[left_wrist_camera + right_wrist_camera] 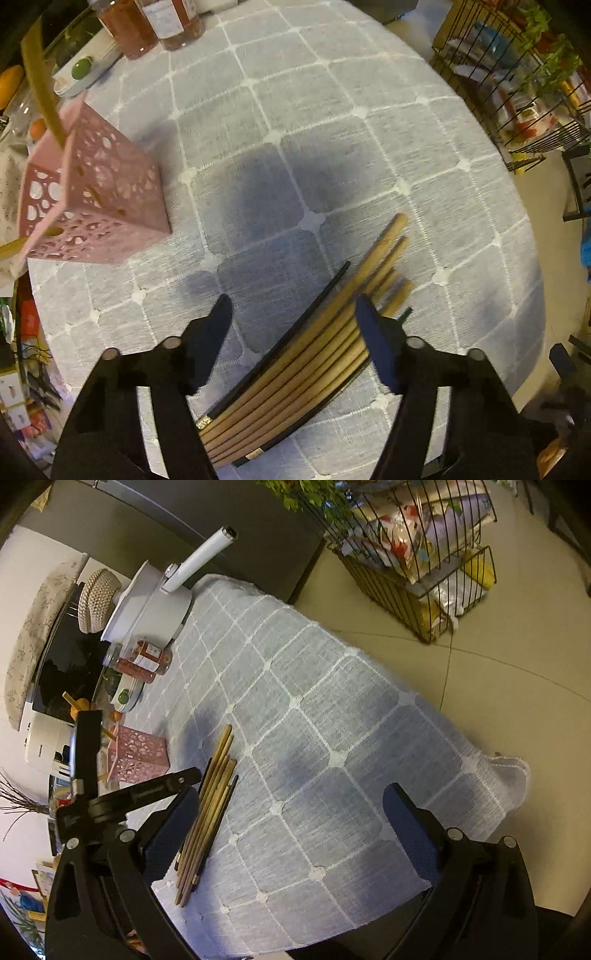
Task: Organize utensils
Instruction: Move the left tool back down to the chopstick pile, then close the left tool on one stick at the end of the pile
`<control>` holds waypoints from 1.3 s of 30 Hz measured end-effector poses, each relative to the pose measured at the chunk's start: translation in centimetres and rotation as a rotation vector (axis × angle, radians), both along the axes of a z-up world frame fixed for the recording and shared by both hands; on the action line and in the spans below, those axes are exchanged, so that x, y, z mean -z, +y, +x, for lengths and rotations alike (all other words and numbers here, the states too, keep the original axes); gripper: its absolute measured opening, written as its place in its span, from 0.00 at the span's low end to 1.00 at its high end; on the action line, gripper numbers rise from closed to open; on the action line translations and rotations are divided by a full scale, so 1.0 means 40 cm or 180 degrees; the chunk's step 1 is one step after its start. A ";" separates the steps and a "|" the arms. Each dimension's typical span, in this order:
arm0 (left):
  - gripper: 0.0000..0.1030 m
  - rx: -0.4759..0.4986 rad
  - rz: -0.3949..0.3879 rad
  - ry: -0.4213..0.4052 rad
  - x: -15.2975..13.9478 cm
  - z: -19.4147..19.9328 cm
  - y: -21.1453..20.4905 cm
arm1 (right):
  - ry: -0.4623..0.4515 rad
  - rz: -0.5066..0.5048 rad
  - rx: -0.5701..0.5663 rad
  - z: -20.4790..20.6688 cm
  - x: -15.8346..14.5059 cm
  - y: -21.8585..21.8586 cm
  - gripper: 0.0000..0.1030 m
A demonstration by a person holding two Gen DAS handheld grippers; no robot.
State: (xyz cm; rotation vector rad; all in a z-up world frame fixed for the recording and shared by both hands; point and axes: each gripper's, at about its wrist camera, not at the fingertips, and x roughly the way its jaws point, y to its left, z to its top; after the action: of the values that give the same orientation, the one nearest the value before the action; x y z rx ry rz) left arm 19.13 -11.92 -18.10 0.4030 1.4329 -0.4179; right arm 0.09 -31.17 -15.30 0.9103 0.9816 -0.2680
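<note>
A grey checked cloth is covering the counter [332, 110], with a wire rack [424, 572] standing on the floor beyond. A bundle of chopsticks [314, 350] is lying flat on the cloth, well apart from the pink holder [103, 192]. The left tool [291, 321] is hanging over the bundle, its jaws apart and touching nothing. The right tool [291, 805] is hovering beside it, jaws spread wide and empty.

Left wrist view: straight down, close over the table [369, 122]. Right wrist view: slanting down from higher up, out across the table [332, 709] to the floor [498, 657]. Shared by the 2 views: chopsticks [314, 332] [210, 797], pink holder [92, 195] [138, 753], jars [147, 26] [144, 657].
</note>
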 end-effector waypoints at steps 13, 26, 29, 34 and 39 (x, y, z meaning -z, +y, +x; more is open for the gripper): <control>0.38 0.0054 -0.0026 -0.0050 0.015 0.012 -0.010 | 0.0106 0.0063 0.0013 0.006 0.016 0.000 0.94; 0.39 0.0129 -0.0020 -0.0088 0.035 0.008 -0.036 | 0.0158 0.0124 0.0010 0.010 0.029 -0.002 0.94; 0.39 0.0128 -0.0058 -0.0080 0.036 0.013 -0.033 | 0.0158 0.0101 0.0014 0.012 0.028 -0.002 0.94; 0.15 0.0349 -0.0068 -0.0096 0.036 -0.012 -0.052 | 0.0240 0.0174 -0.0021 0.027 0.044 0.009 0.94; 0.12 0.0132 -0.0268 -0.0062 0.029 -0.018 -0.011 | 0.0347 0.0175 -0.0003 0.050 0.060 0.026 0.94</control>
State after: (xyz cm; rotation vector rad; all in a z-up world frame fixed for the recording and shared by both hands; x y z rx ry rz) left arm 18.43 -12.38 -19.27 0.3685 1.3850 -0.5049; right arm 2.08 -30.12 -17.71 0.9531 1.0943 -0.2934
